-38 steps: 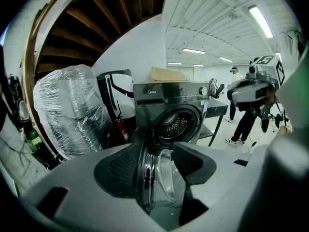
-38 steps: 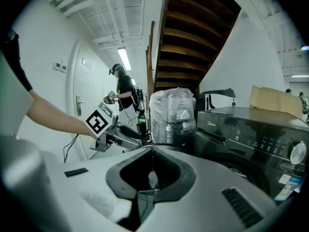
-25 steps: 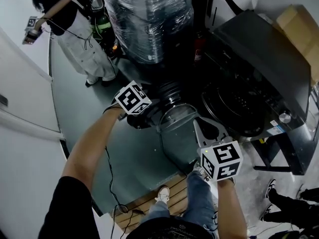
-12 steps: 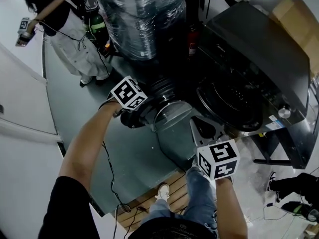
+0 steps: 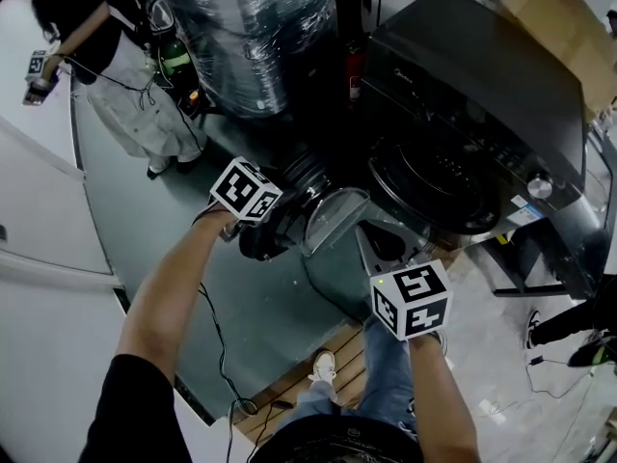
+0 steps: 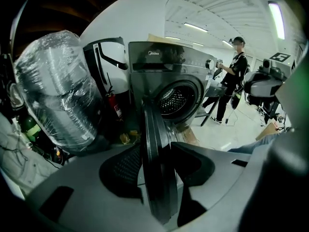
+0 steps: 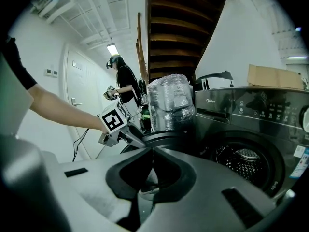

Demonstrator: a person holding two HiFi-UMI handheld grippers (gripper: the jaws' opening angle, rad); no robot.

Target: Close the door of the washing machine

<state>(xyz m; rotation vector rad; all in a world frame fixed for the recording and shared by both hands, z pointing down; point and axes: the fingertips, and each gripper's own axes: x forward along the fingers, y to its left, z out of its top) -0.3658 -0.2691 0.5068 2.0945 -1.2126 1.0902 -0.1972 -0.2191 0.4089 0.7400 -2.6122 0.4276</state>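
Grey door rim [image 6: 153,124], likely rigid and heavy, sat clamped between the just-closing jaws of your left gripper [image 6: 157,151]; right gripper [image 7: 150,150] closed, empty.

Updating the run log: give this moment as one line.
left gripper: jaws just closed, gripping door rim | right gripper: shut, empty | door: open

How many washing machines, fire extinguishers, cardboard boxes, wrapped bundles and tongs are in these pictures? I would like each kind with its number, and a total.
washing machine: 1
fire extinguisher: 1
cardboard box: 1
wrapped bundle: 1
tongs: 2 (left tongs, right tongs)
Total: 6
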